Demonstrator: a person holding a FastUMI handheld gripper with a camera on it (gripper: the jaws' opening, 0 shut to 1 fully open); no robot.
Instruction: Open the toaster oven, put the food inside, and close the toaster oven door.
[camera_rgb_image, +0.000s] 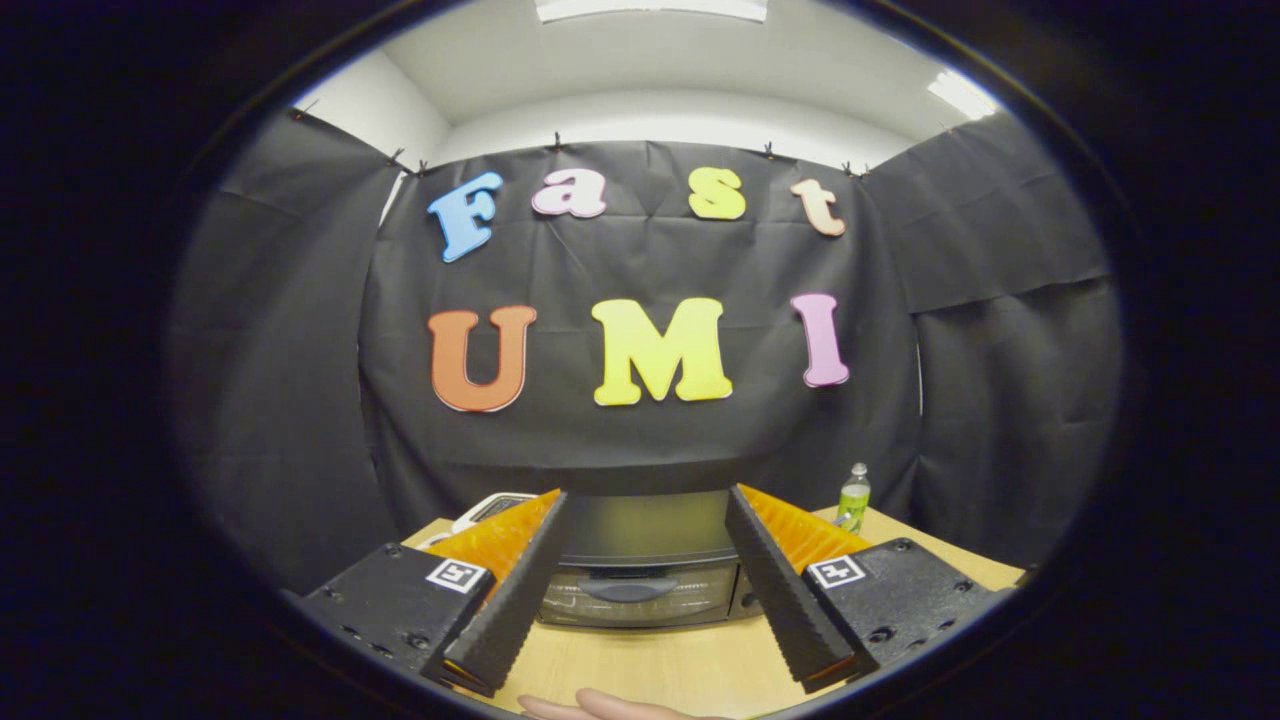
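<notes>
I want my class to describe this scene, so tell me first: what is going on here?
A person's hand-held gripper hangs open above a wooden table, its fingers spread and holding nothing. Between and beyond them stands the toaster oven, door shut, handle facing the gripper. A green bottle stands to the oven's right and a white device to its left. Part of a hand rests on the table's near edge. The task looks not yet begun.

Toaster oven (640, 565) sides — hidden behind gripper (645, 505) fingers.
</notes>
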